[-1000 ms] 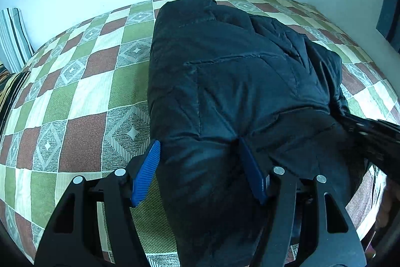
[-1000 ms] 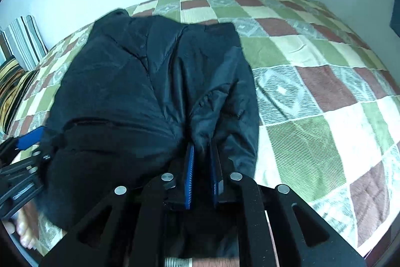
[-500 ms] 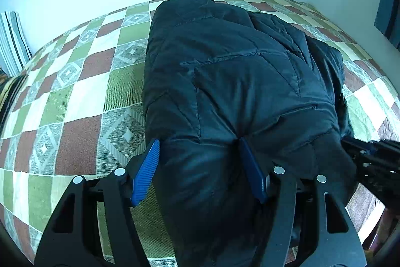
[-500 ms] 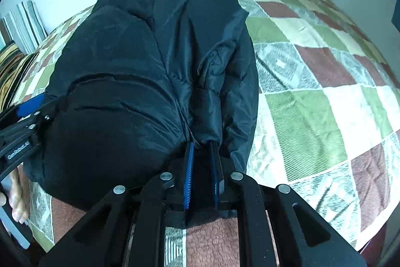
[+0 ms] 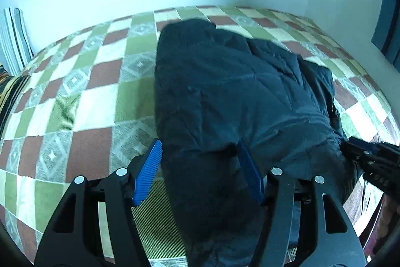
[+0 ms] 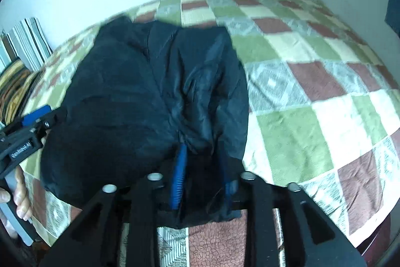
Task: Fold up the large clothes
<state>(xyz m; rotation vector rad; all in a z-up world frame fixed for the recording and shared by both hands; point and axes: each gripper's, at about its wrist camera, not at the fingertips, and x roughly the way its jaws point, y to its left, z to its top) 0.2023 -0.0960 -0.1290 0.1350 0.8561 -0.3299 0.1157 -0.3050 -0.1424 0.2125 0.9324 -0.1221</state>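
A black padded jacket lies folded in a bulky heap on the checkered bedspread; it also shows in the right wrist view. My left gripper is open, its blue pads wide apart with the jacket's near edge bulging between them. My right gripper has its pads parted, with the jacket's near hem lying loosely between them. Each gripper shows at the edge of the other's view, the right one and the left one.
The bedspread runs back to a pale wall. Striped pillows lie at the far left. The bed's near edge and a brown blanket lie below the right gripper.
The right gripper's pads have spread apart from a tight pinch on the hem. Both grippers have pulled back and up from the jacket. The left stays open.
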